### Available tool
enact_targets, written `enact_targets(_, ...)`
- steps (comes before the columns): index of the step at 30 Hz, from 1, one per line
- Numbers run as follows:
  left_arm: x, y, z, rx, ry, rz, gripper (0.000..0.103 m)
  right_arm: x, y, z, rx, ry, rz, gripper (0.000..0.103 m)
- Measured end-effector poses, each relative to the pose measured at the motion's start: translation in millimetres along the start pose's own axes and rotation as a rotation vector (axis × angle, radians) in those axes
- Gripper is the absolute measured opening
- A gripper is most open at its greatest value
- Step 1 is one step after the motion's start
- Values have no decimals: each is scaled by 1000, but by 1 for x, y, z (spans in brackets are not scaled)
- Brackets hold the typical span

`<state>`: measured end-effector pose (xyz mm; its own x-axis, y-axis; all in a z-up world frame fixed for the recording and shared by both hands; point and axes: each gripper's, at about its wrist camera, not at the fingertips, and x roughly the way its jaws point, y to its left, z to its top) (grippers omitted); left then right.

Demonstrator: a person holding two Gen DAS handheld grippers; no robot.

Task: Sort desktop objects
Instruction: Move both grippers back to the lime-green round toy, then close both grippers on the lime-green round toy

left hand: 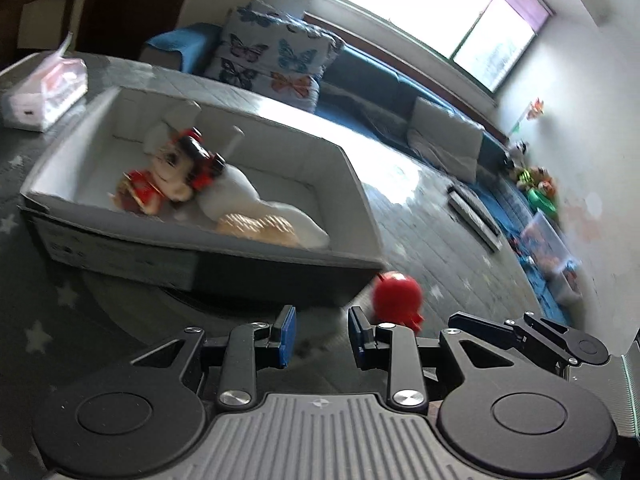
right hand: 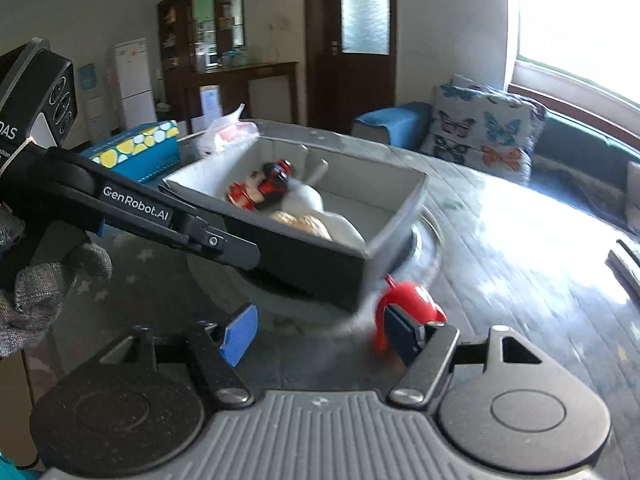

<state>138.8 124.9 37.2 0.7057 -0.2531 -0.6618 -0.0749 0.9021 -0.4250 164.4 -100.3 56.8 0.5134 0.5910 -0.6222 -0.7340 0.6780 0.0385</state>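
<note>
The left gripper has its blue pads a modest gap apart with nothing between them, while the right gripper is spread much wider and also holds nothing. A red round toy stands on the table at about one o'clock from the left fingertips, just beyond the right-hand pad; in the right wrist view it sits right behind the right-hand pad, though contact cannot be judged through the blur. The open box at eleven o'clock holds a red-and-black plush doll, a white soft toy and a tan item.

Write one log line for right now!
left gripper: open, empty | right gripper: open, empty | red toy: on table beside box
</note>
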Motion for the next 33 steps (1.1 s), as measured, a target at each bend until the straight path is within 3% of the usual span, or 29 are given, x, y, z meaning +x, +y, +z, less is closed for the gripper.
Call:
enact_targets(10,26,-38,-25,59,96,-47,31,-24,-27,-35,84,-1,-78,73)
enact_targets(13,32,-50,-30,81,123,-76,31,-32,-32,-47,99,4,-103,81)
enact_targets(18,43,-69,-39,107,170,-134,31,-42,-45,-65,146,14,-133,82)
enact_targets(26,50,-91,-45,139,214,-211,31,-40,-51,-86,182,42,-126,82)
enact_targets(33,60,-102,-46,154,232,-217,32,-37,-60,-92,224,40,-128,82)
